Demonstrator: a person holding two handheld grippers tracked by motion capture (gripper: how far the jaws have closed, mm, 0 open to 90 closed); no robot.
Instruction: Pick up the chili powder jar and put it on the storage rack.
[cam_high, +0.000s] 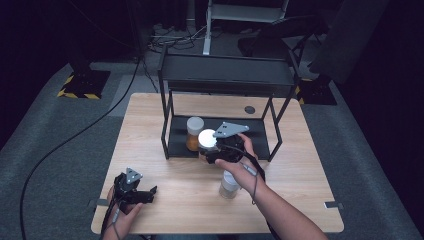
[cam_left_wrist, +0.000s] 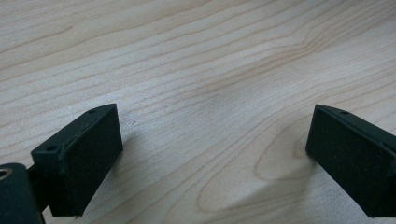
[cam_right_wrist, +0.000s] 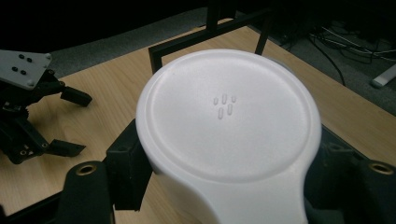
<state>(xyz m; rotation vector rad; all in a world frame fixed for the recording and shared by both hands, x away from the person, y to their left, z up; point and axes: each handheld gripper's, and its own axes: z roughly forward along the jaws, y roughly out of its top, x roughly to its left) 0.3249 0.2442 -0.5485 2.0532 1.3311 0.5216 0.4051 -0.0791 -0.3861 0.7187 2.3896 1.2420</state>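
My right gripper (cam_high: 210, 151) is shut on a jar with a white lid (cam_high: 207, 138) at the front edge of the black rack's lower shelf (cam_high: 255, 142). In the right gripper view the white lid (cam_right_wrist: 229, 116) sits between both black jaws, which press its sides. An amber jar with a white lid (cam_high: 194, 132) stands on that shelf just left of the held one. A third, pale jar (cam_high: 229, 185) stands on the table under the right forearm. My left gripper (cam_high: 142, 194) rests open low over the table's front left, with bare wood between its pads (cam_left_wrist: 79, 156).
The black two-level rack (cam_high: 227, 75) stands at the middle back of the wooden table (cam_high: 165, 175); its posts (cam_high: 164, 135) frame the lower shelf. A round cable hole (cam_high: 249, 109) lies behind the rack. Cables run across the floor (cam_high: 60, 145) at left.
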